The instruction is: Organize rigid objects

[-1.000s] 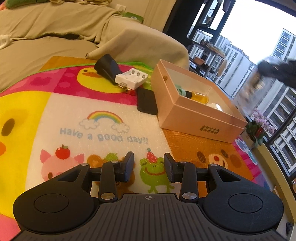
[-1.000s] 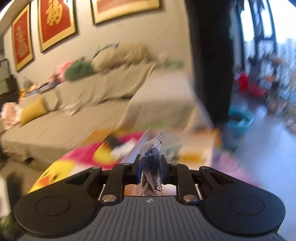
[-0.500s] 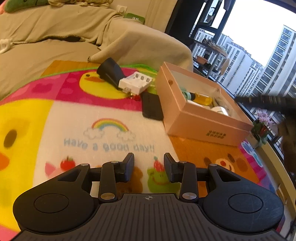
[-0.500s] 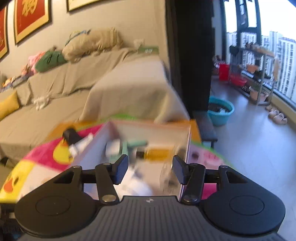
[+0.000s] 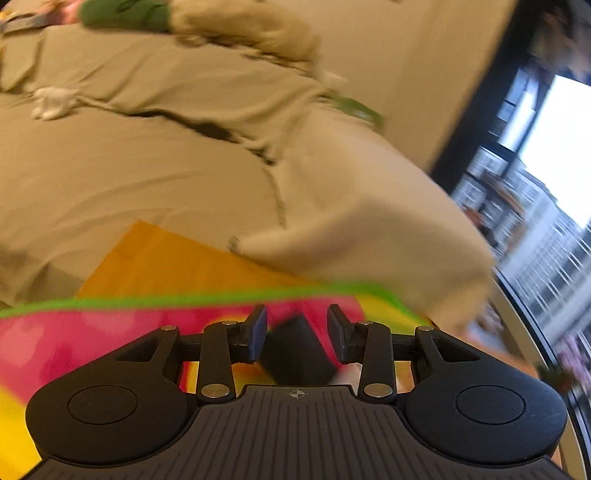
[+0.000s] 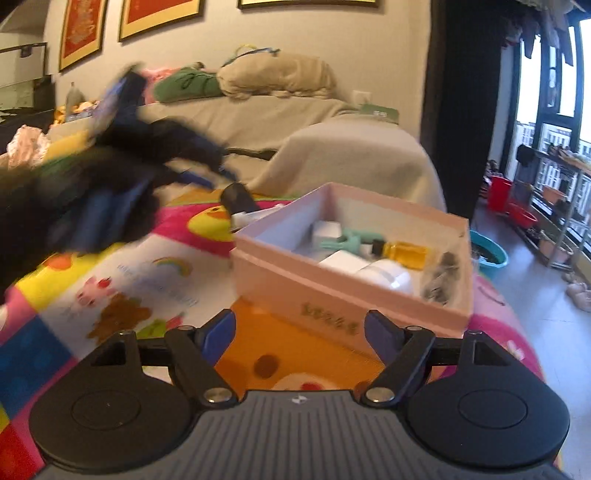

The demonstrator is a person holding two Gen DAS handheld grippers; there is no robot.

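The left gripper [image 5: 295, 334], jaws spread, frames a black wedge-shaped block [image 5: 297, 349] on the colourful play mat [image 5: 110, 332], untouched; closing on it looks next. The right gripper [image 6: 300, 338], jaws just opening and empty, faces the pink cardboard box [image 6: 332, 299] holding sorted items.

- A beige-covered sofa [image 6: 236, 118] is stretching along the wall.
- Red framed pictures [image 6: 159, 14] are hanging above the sofa.
- A green cushion [image 6: 184, 86] and a beige pillow [image 6: 277, 75] are lying on the sofa's back.
- A teal basin [image 6: 489, 254] is sitting on the floor right of the sofa.
- A metal rack [image 6: 557, 184] is standing farther right, by the window.
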